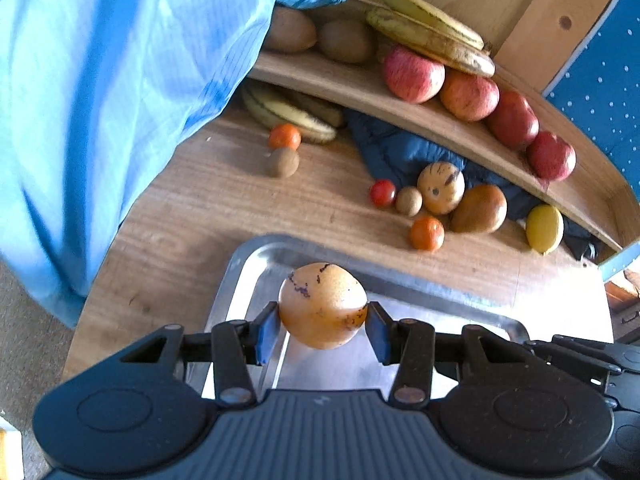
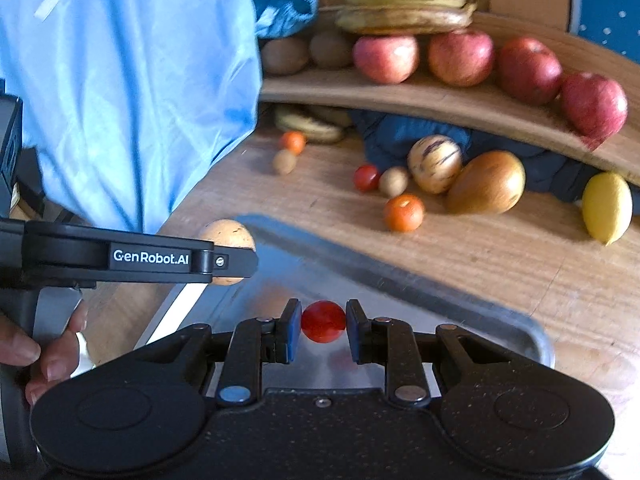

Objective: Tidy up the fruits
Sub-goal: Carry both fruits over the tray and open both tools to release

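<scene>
My left gripper (image 1: 322,322) is shut on a round yellow-orange melon (image 1: 322,305) with dark specks, held over the near left part of a steel tray (image 1: 256,256). My right gripper (image 2: 323,326) is shut on a small red tomato (image 2: 323,321) above the same tray (image 2: 472,300). In the right wrist view the left gripper (image 2: 228,258) with its melon (image 2: 226,233) sits at the tray's left rim. Loose on the wooden table lie a striped melon (image 2: 435,163), a mango (image 2: 486,182), a lemon (image 2: 606,206), an orange (image 2: 403,213), another tomato (image 2: 366,178) and a kiwi (image 2: 393,181).
A curved wooden shelf (image 2: 460,104) at the back carries several apples (image 2: 460,58), bananas (image 2: 404,16) and kiwis (image 2: 284,55). Under it lie more bananas (image 1: 288,114), a dark blue cloth (image 1: 400,148), a small orange (image 1: 285,137) and a kiwi (image 1: 283,162). A light blue garment (image 1: 120,92) fills the left. A hand (image 2: 40,356) grips the left handle.
</scene>
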{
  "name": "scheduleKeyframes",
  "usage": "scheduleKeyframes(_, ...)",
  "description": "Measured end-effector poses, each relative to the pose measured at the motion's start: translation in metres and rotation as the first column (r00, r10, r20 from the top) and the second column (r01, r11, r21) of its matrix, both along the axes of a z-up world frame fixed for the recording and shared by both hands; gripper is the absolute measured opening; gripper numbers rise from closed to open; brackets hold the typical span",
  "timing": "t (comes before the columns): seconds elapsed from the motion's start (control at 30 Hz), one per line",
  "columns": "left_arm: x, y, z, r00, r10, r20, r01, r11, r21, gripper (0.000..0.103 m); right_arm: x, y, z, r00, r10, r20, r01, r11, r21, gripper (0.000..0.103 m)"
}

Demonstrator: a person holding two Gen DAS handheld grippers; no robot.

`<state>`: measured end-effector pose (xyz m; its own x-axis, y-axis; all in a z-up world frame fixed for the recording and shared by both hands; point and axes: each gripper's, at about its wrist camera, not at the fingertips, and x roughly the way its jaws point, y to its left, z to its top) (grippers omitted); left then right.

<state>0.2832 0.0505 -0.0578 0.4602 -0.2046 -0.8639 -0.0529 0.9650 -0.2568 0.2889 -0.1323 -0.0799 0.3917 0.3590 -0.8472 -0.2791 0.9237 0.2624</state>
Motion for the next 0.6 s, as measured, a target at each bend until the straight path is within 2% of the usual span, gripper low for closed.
scheduleKeyframes(0.27, -0.025, 0.015, -0.002, 0.999, -0.013, -0.036, 0.013, 1.0, -0.003, 0.05, -0.028, 0.023, -0.009, 0.997, 0.049, -0.058, -0.049, 0.999, 0.005, 0.026)
scheduleKeyframes(0.6, -0.051, 0.028, -0.009, 0.994, -0.076, -0.082, 0.08, 0.996, 0.038, 0.051, -0.05, 0.039, -0.016, 0.991, 0.088, -0.099, -0.087, 0.996, 0.007, 0.026)
